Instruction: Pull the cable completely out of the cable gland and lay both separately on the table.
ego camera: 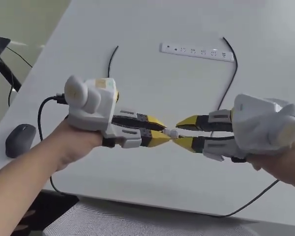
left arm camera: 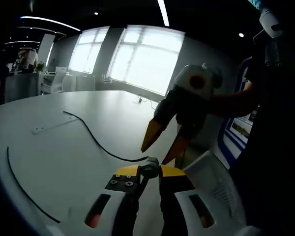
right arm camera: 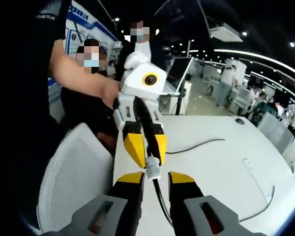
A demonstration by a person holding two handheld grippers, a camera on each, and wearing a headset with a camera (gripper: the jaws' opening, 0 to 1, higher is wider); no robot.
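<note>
I have the left gripper [ego camera: 163, 132] coming in from 9 o'clock in the head view and the right gripper [ego camera: 183, 132] from 3 o'clock. They meet tip to tip just below centre, in the air above the near edge of the table [ego camera: 137, 73].

The gland [ego camera: 172, 132] sits between them. My left jaws are clamped on it. In the left gripper view it is a small grey knob pinched between the yellow tips at 6 o'clock.

My right jaws are apart. In the right gripper view the tips stand either side of the cable [right arm camera: 160, 196], at 7 and 5 o'clock, and I see no contact with it. The cable leaves the gland at centre and drops between them toward 6 o'clock, so it is not out yet.

In the head view the cable shows above the right gripper and climbs toward 1 o'clock, past the right end of the power strip [ego camera: 196, 51] that lies at 12 o'clock. In the left gripper view it trails from the gland toward 10 o'clock across the tabletop.

A second short black lead [ego camera: 110, 59] lies on the table at 11 o'clock. A mouse [ego camera: 20, 139] rests by the table's edge at 9 o'clock. A white mesh chair [right arm camera: 69, 172] shows at 8 o'clock in the right gripper view, below my grippers.
</note>
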